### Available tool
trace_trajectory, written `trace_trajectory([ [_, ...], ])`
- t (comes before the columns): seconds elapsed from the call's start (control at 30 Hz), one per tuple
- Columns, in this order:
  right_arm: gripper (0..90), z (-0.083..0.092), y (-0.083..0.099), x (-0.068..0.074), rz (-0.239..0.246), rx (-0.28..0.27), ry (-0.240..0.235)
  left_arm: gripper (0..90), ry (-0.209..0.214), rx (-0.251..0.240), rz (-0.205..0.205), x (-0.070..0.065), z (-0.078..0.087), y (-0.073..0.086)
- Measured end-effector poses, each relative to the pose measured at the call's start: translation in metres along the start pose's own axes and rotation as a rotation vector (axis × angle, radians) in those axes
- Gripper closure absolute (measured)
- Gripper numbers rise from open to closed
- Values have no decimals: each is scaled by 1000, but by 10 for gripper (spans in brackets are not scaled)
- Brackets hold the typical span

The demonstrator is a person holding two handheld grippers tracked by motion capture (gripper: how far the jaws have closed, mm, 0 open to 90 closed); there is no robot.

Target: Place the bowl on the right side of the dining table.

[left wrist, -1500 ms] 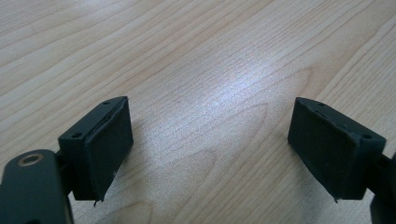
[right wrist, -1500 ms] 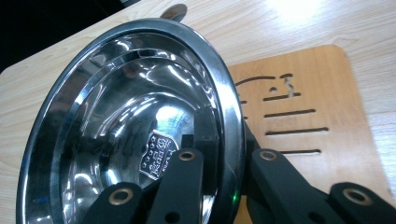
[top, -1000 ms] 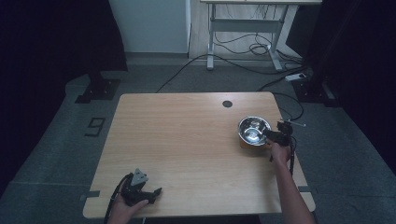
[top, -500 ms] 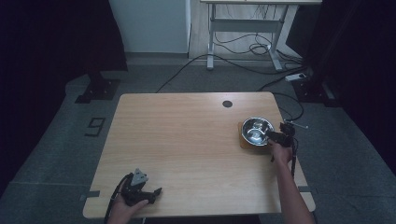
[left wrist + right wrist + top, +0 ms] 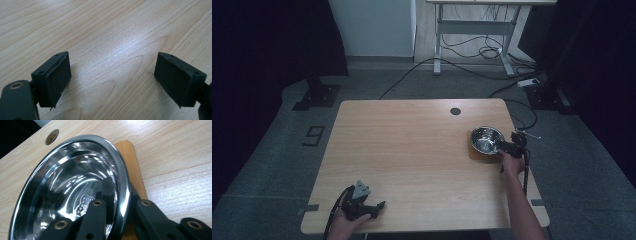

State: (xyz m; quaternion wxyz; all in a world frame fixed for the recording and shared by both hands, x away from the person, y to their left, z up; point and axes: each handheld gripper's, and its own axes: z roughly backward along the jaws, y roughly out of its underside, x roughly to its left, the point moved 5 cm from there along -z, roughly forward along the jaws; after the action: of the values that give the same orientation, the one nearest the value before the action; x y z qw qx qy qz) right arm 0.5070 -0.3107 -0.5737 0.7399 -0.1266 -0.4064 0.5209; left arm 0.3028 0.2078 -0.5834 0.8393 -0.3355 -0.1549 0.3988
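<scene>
A shiny steel bowl (image 5: 487,139) (image 5: 75,182) rests on a small wooden board (image 5: 473,152) (image 5: 130,157) near the table's right edge. My right gripper (image 5: 507,147) (image 5: 120,187) reaches it from the right. One jaw is inside the bowl and the other outside, with the rim between them. Its jaws have just been opening a little, and the pads still sit against the rim. At the table's front left my left gripper (image 5: 374,207) (image 5: 112,75) lies low over bare wood, open, with nothing between its jaws.
The light wooden table (image 5: 412,150) has a round cable hole (image 5: 455,111) (image 5: 52,136) at its back edge. Cables and a desk frame (image 5: 472,30) lie on the floor beyond. The right edge of the table runs just past the bowl.
The bowl and my right gripper have edged slightly to the right. My left gripper has stayed where it was.
</scene>
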Motion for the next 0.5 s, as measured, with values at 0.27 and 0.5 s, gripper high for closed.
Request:
trace_trajectory([
  [0.27,758,-1,0,2,34,-17,-7,136,0,0,0,0,0,0],
  [0.5,568,1,-2,1,50,-27,8,136,0,0,0,0,0,0],
])
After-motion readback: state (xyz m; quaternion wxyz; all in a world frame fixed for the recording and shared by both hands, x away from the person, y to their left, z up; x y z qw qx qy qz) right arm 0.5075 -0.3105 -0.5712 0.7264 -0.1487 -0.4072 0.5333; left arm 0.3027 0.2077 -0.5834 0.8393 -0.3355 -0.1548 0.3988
